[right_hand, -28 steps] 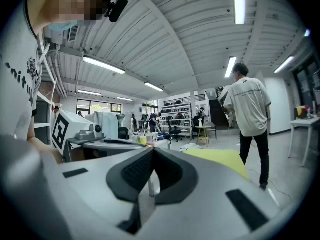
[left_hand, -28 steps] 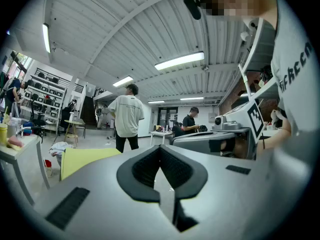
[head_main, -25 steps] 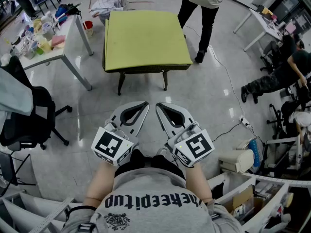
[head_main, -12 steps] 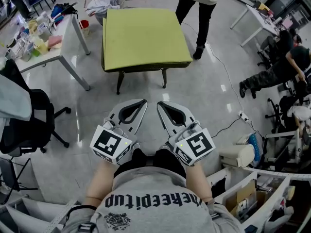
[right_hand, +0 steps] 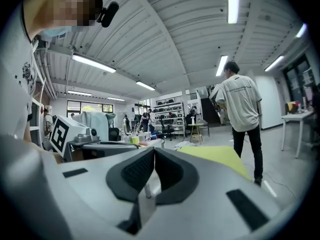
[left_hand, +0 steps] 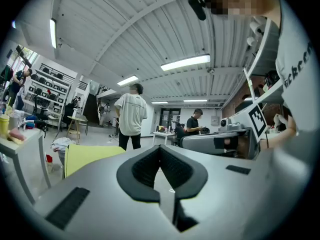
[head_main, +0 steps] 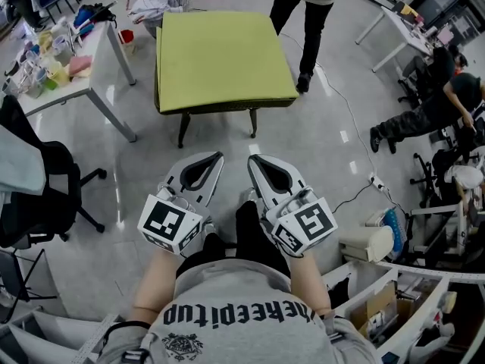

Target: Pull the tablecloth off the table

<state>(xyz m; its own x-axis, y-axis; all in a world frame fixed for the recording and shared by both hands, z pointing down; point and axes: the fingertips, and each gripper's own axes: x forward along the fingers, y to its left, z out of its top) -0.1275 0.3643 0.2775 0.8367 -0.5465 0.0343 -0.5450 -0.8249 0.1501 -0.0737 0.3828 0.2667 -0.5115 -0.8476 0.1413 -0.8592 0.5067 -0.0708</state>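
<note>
Two grippers show low in the head view, side by side in front of the person's chest. The left gripper (head_main: 214,160) and the right gripper (head_main: 254,161) both point forward over the glossy floor (head_main: 318,150), and each has its jaws closed with nothing in them. Ahead of them, well apart from both, stands a small dark-legged table (head_main: 220,108) with a yellow-green tablecloth (head_main: 220,55) spread flat over its whole top and hanging a little at the edges. A person in dark trousers (head_main: 309,29) stands just behind the table's far right corner. To the left are a white table (head_main: 83,82) crowded with bottles and cups, and a black office chair (head_main: 45,180) nearer the camera. At the right edge another person (head_main: 428,116) sits low among desks.

In the left gripper view the jaws meet at their tips and hold nothing. The tablecloth shows as a yellow slab beyond them on the left, with the standing person, in a white shirt, behind it.

In the right gripper view the jaws are likewise pressed together and empty. The tablecloth lies beyond them on the right, and the standing person is just past it.
</note>
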